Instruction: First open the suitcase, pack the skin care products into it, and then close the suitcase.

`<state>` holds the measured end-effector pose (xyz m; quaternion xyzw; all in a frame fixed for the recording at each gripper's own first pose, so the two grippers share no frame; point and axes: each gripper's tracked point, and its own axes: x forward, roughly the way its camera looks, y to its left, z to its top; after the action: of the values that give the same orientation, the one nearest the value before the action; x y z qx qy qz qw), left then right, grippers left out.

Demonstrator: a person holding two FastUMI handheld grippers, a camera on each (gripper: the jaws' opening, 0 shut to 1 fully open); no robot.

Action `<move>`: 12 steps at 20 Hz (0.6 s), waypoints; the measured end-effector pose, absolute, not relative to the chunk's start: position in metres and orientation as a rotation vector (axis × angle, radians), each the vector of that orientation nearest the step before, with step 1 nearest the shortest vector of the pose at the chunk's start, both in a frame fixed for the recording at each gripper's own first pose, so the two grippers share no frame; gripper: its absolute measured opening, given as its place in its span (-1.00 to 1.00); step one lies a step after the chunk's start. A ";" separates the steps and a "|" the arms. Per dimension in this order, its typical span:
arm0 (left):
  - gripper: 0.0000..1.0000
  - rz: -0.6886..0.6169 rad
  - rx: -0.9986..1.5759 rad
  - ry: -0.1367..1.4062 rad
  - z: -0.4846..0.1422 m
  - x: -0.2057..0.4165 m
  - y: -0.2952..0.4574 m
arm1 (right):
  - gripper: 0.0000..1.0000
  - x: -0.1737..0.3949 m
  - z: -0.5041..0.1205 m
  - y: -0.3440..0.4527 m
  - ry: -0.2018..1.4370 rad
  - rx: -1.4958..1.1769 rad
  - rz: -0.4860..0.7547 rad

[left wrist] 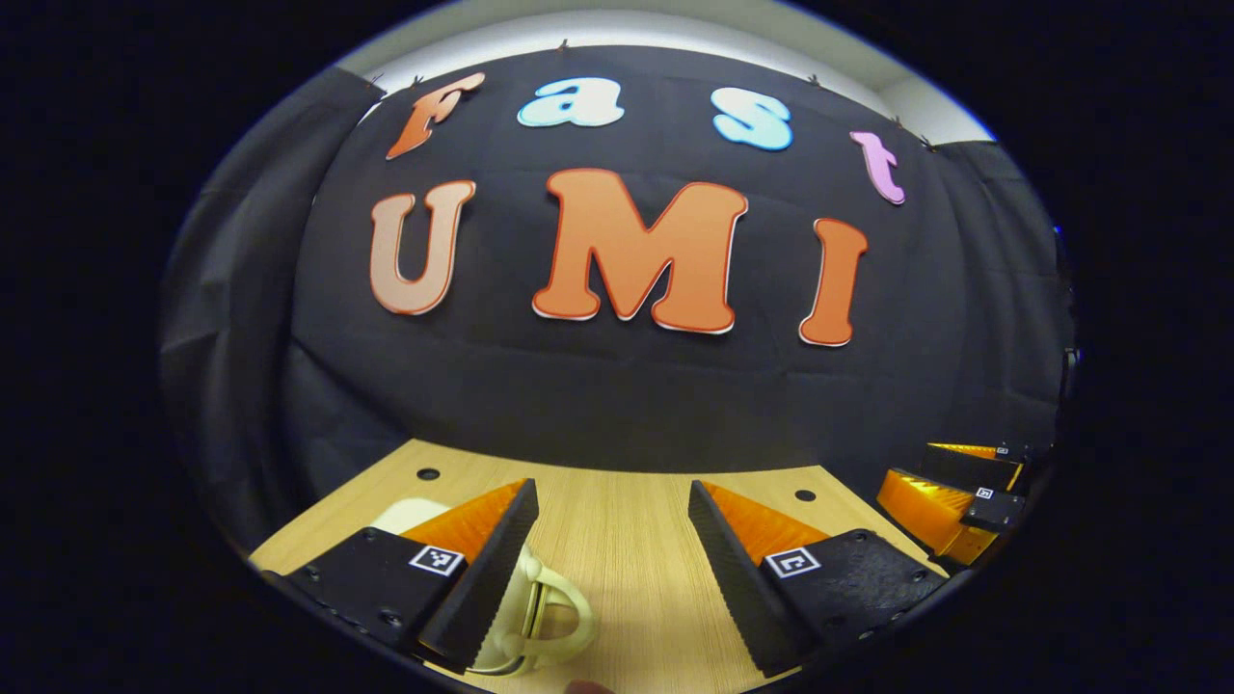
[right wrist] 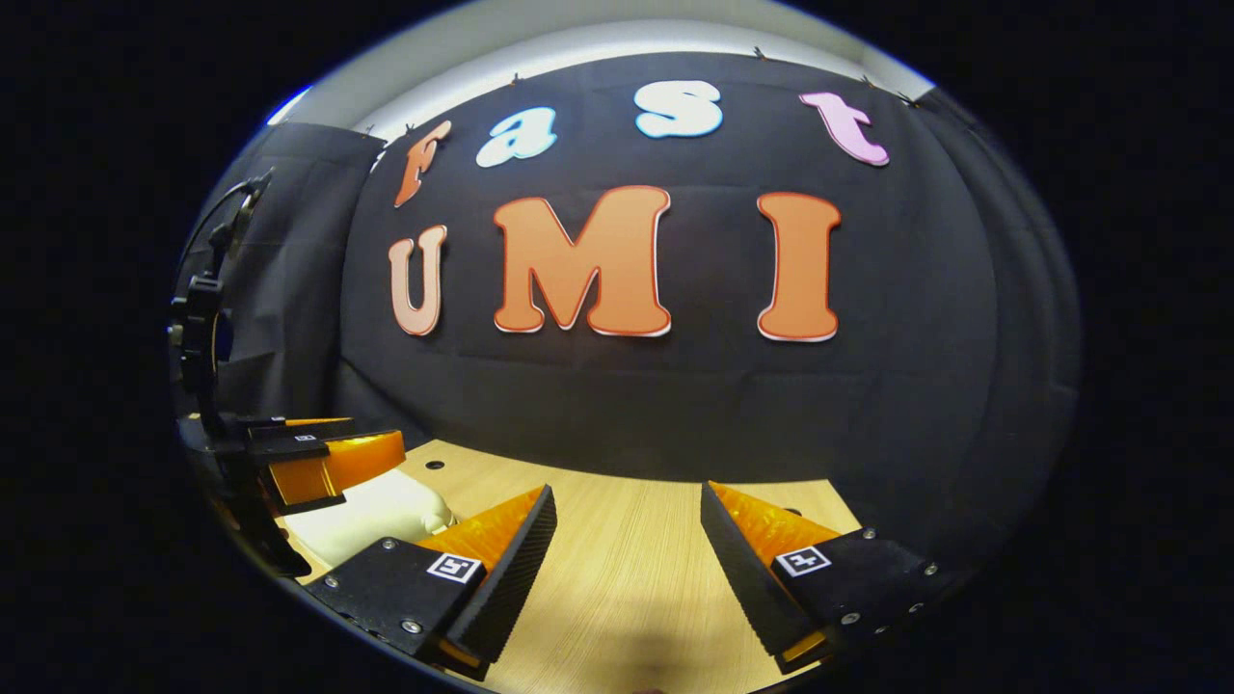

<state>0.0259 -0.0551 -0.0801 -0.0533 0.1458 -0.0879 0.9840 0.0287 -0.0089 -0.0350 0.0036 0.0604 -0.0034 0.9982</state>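
In the left gripper view my left gripper point(left wrist: 613, 525) stands open above the wooden table point(left wrist: 627, 549). A cream suitcase point(left wrist: 415, 513) lies low at the left, and its curved handle point(left wrist: 554, 617) peeks out beside my left finger. The right gripper point(left wrist: 954, 487) shows at the far right edge. In the right gripper view my right gripper point(right wrist: 627, 530) is open over bare table point(right wrist: 627, 578) with nothing between its fingers. The cream suitcase point(right wrist: 371, 516) lies to its left, with the left gripper point(right wrist: 318, 458) hovering over it. No skin care products are visible.
The black cloth wall rises right behind the table's far edge. Small round holes point(left wrist: 428, 473) dot the tabletop near the back. A black stand point(right wrist: 198, 337) rises at the left edge of the right gripper view.
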 end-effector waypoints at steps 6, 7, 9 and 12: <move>0.94 -0.246 -0.149 0.304 -0.080 0.018 -0.080 | 0.89 0.035 -0.030 0.016 0.089 0.017 0.053; 0.94 -0.241 -0.139 0.301 -0.078 0.018 -0.077 | 0.90 0.033 -0.034 0.018 0.101 0.022 0.059; 0.94 -0.230 -0.125 0.274 -0.071 0.021 -0.075 | 0.90 0.034 -0.037 0.018 0.112 0.025 0.060; 0.94 -0.219 -0.120 0.243 -0.070 0.020 -0.074 | 0.90 0.036 -0.029 0.017 0.085 0.010 0.052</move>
<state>0.0200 -0.0741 -0.0702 -0.0595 0.1208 -0.1091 0.9849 0.0361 0.0172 -0.0290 0.0051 0.0426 0.0259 0.9987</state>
